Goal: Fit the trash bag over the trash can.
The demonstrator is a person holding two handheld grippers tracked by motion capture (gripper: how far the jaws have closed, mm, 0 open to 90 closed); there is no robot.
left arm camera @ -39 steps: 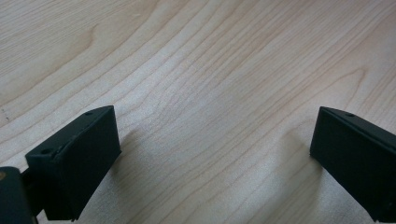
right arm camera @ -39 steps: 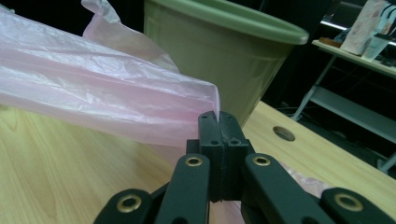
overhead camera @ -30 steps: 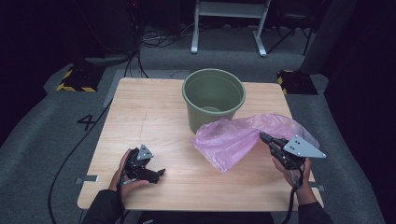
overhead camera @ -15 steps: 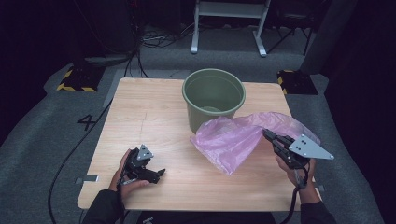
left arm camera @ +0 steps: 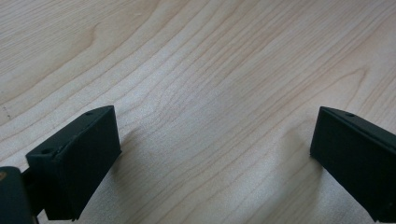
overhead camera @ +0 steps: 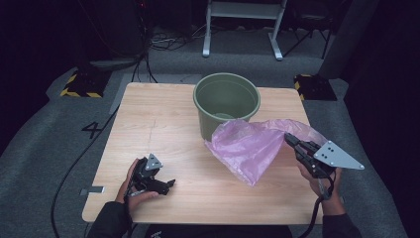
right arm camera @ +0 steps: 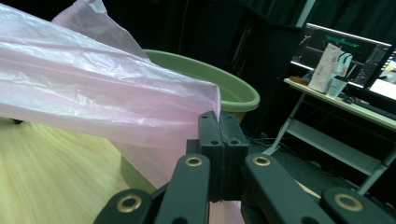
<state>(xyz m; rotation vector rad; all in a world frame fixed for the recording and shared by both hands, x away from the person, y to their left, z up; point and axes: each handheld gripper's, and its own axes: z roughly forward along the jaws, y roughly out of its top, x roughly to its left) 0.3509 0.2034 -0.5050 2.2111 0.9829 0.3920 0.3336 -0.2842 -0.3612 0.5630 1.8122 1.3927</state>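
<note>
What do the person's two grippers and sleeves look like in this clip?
Both grippers are black. The right gripper carries a grey three-cornered plate with small dark holes, and a black cable trails from it. The right gripper view shows brass-coloured pivot pins on its linkage and flat rectangular jaws. The left gripper has a smaller grey plate on top and blocky jaw pads. Both sleeves are dark.

Black tool [right arm camera: 218,122], brass-coloured rivets, dark sleeves
</note>
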